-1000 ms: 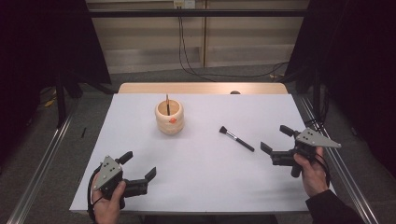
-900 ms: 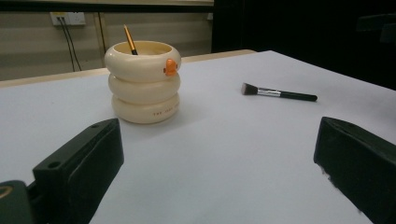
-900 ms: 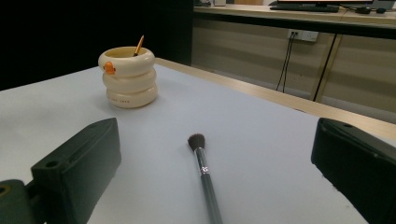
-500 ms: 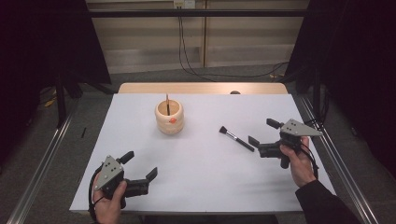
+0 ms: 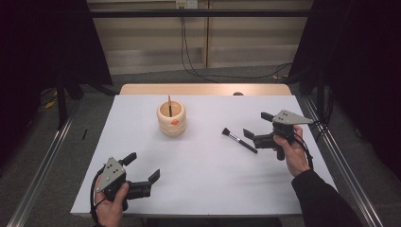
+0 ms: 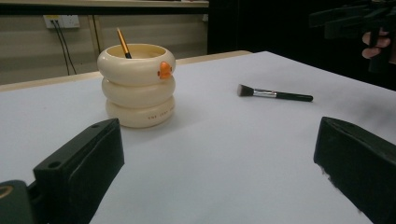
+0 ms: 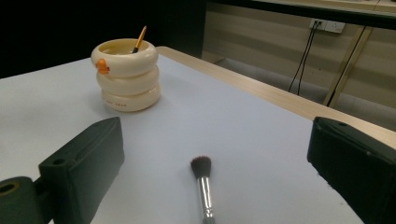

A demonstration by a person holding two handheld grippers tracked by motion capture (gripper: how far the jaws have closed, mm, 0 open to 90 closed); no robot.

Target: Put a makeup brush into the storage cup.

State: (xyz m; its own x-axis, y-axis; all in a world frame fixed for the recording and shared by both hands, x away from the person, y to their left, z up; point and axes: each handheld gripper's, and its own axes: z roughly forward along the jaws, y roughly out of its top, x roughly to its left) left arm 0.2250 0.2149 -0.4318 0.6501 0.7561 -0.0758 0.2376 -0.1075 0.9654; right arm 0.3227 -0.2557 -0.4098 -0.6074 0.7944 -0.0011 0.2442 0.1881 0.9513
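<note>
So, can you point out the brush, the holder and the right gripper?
brush [image 5: 239, 140], high view, on its handle.
holder [image 6: 138, 91], left gripper view, on its middle ring.
right gripper [image 5: 255, 126], high view, midway between its fingertips.

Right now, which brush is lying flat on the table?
The black-handled makeup brush, lying flat on the white table by the right hand-held gripper. The orange-handled brush stands in the cream duck pot.

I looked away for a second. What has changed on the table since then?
The right claw moved in from the table's right edge toward the brush, jaws open, with the handle end between them; nothing is gripped yet. The brush, the holder and the left claw stayed put.
</note>
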